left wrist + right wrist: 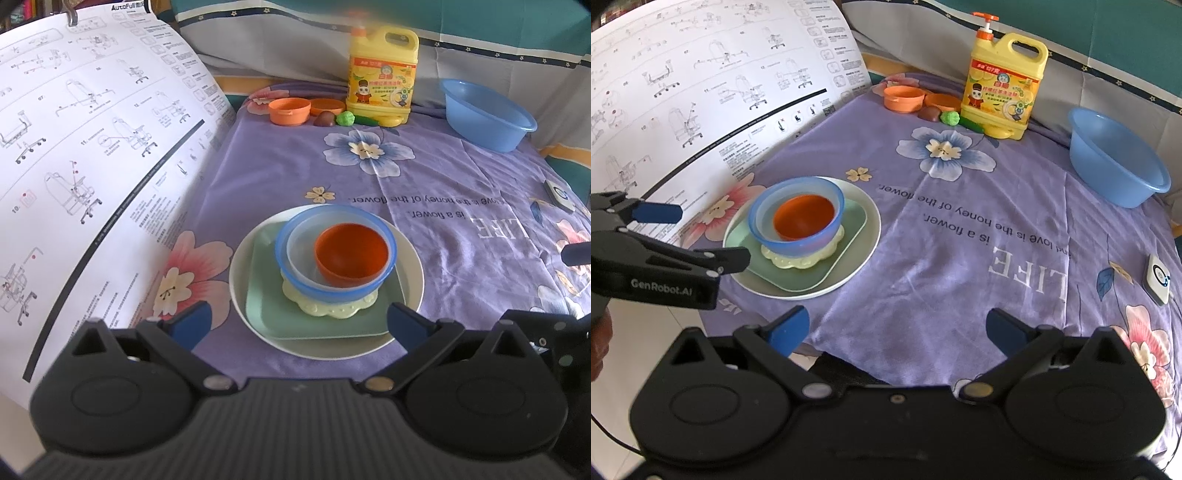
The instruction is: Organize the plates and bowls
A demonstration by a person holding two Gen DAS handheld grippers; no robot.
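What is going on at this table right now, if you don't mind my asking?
A person holds a gripper in each hand over a table with a flowered cloth. The dishes sit in one stack: a round plate at the bottom, then a green square plate, a yellow scalloped dish, a blue bowl and an orange bowl inside it. The left gripper hangs open just before the stack, touching nothing. The right gripper is open too, off to the side.
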